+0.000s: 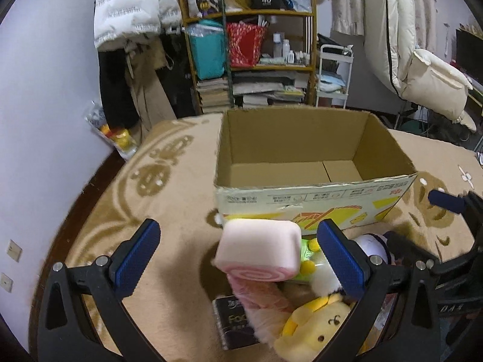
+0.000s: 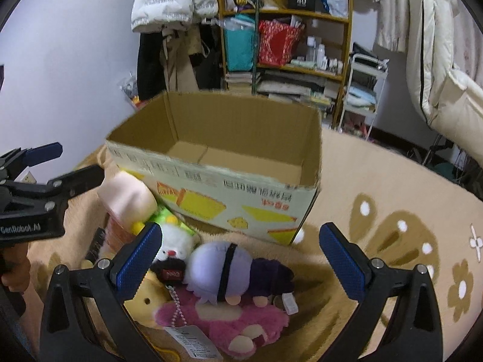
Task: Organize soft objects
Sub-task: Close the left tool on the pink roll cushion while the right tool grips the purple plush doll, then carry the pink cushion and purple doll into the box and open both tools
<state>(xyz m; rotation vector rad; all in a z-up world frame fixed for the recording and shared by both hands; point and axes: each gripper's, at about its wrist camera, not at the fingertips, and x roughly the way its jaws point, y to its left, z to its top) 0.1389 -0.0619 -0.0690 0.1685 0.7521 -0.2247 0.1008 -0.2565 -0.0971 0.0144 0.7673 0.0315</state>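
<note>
Cardboard box point(image 1: 302, 157) stands open and empty on the patterned blanket point(image 1: 169, 181), toward its far side; the pile of soft toys lies on the blanket just against the box's near wall. Left claw point(image 1: 238, 253) spread wide, grasping nothing — the pink roll cushion point(image 1: 259, 253) sits between its pads, untouched on either side as far as the view shows. Right claw point(image 2: 238, 256) likewise released, hovering over the purple-haired doll point(image 2: 232, 268), which rests on a magenta plush point(image 2: 229, 322). A white plush point(image 2: 175, 244) and a yellow plush point(image 1: 317, 322) crowd the same heap; a dark packet point(image 1: 235, 322) lies beside it. Step in hand, by my reading: first grasps, nothing boxed yet. To do it well: centre the cushion between the left pads and close across its short width, firmly enough that foam compression does not let it slip. For the doll, take the head or torso rather than the hair, and lift straight up so the magenta plush and its tag chain point(image 2: 176, 307) are not dragged along. Clear the box's near rim before release. Work one claw at a time — the two stand close together.
</note>
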